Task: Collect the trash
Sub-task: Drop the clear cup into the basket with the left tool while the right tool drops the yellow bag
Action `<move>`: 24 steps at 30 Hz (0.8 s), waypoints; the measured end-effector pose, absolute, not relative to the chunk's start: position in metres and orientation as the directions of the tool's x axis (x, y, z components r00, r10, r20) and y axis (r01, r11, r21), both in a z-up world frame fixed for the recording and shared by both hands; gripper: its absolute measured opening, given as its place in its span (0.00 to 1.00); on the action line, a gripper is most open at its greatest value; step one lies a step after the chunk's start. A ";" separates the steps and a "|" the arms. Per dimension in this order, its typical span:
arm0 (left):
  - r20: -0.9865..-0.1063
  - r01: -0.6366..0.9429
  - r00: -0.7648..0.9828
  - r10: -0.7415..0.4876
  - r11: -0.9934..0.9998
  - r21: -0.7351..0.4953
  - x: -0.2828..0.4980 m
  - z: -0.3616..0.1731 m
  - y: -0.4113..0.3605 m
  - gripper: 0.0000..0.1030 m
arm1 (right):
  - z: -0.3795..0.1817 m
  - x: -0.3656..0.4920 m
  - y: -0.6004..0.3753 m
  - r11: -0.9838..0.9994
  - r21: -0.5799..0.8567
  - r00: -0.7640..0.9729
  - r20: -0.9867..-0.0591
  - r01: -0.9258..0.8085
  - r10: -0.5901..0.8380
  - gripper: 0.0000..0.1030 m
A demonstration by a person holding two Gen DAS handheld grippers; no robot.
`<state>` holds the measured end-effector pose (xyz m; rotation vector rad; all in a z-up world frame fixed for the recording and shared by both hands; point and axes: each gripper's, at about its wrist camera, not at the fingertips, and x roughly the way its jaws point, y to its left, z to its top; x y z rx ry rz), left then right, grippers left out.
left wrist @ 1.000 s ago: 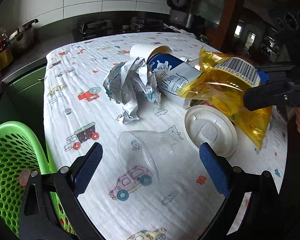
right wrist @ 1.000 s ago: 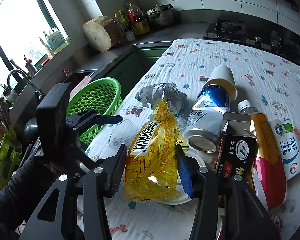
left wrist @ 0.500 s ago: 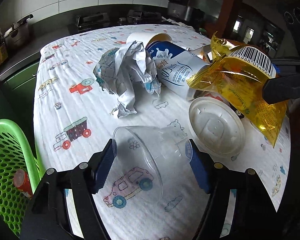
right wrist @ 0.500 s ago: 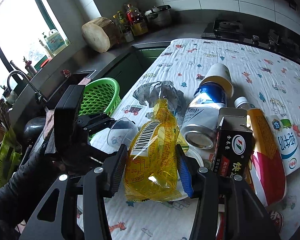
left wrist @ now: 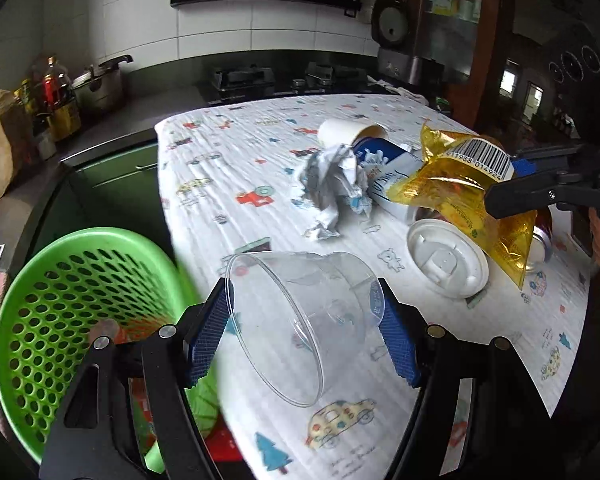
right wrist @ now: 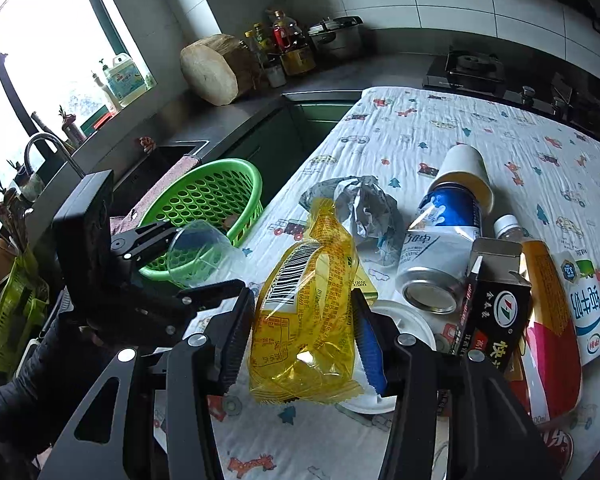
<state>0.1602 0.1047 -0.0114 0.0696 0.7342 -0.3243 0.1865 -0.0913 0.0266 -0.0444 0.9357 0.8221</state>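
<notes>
1. My left gripper (left wrist: 300, 332) is clamped on the clear plastic cup (left wrist: 296, 320), blue pads pressed on both sides of it; cup is tipped, mouth toward the camera, lifted off the cloth
2. In the right wrist view that cup (right wrist: 198, 252) sits over the near rim of the green basket (right wrist: 204, 204), beside the table edge
3. My right gripper (right wrist: 304, 344) is closed on the yellow wrapper (right wrist: 308, 320), barcode facing up, held above the white lid (right wrist: 404, 320)
4. Still lying on the patterned tablecloth (left wrist: 236, 168): crumpled paper (left wrist: 332, 184), blue-white can (right wrist: 440, 248) with a paper cup (right wrist: 466, 172) over its top, black carton (right wrist: 496, 304), juice bottle (right wrist: 540, 304), milk carton (right wrist: 584, 304)
5. Something reddish lies in the basket (left wrist: 56, 304) in the left view, can't tell what it is
</notes>
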 end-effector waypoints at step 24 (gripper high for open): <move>-0.799 -0.141 0.600 0.050 0.989 -0.044 0.162 -0.053 0.276 0.73 | 0.023 0.225 0.069 0.603 0.307 0.215 -0.739 -0.737 0.639 0.46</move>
